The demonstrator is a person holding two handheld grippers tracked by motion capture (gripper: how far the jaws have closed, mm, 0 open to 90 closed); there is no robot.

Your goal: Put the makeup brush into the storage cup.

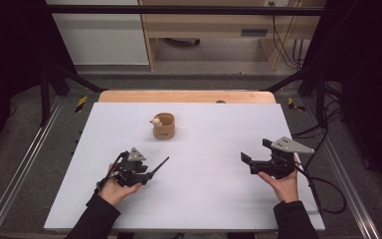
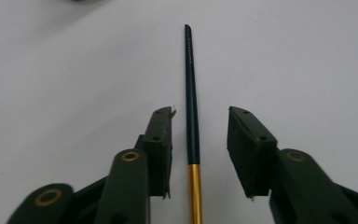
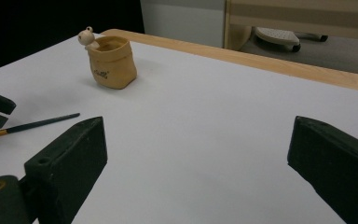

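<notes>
The left tongs stand open astride a dark paintbrush lying on the table, lined up to grip it; the right tongs wait wide open, near the tan pot.

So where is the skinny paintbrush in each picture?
High view: the paintbrush sticks out toward the upper right from the left gripper, left of centre.
Left gripper view: it runs up the middle between the open jaws, dark handle above a gold band.
Right gripper view: it lies at the left edge, pointing right.
Shared landmark: the tan cup, seen in the high and right gripper views.
</notes>
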